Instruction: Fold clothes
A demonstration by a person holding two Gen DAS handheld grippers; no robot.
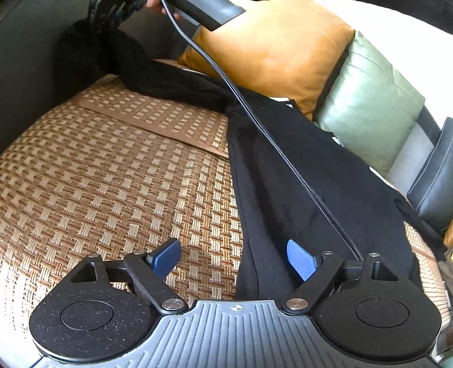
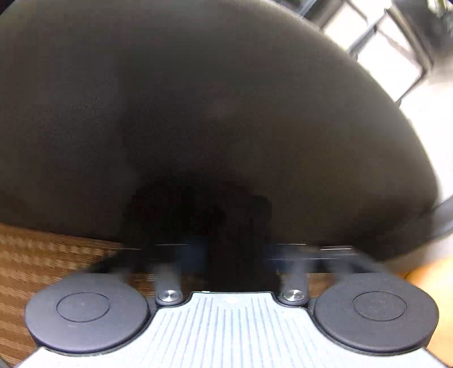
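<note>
A black garment [image 1: 297, 169] lies stretched along a woven mat [image 1: 99, 184] on a sofa seat, with one long part running to the far left. My left gripper [image 1: 235, 252] hovers open over its near edge: the right finger is above the cloth, the left finger above the mat, and nothing is pinched. At the far left end the right gripper [image 1: 110, 14] holds a bunched part of the garment. The right wrist view is blurred, but the right gripper [image 2: 226, 249] has its fingers drawn together with dark cloth [image 2: 198, 215] between them.
An orange cushion [image 1: 277, 51], a pale green cushion [image 1: 368, 104] and a black cushion [image 1: 436, 181] line the sofa back. A black cable [image 1: 254, 119] crosses above the garment. A dark leather sofa arm [image 2: 198, 85] rises right behind the right gripper.
</note>
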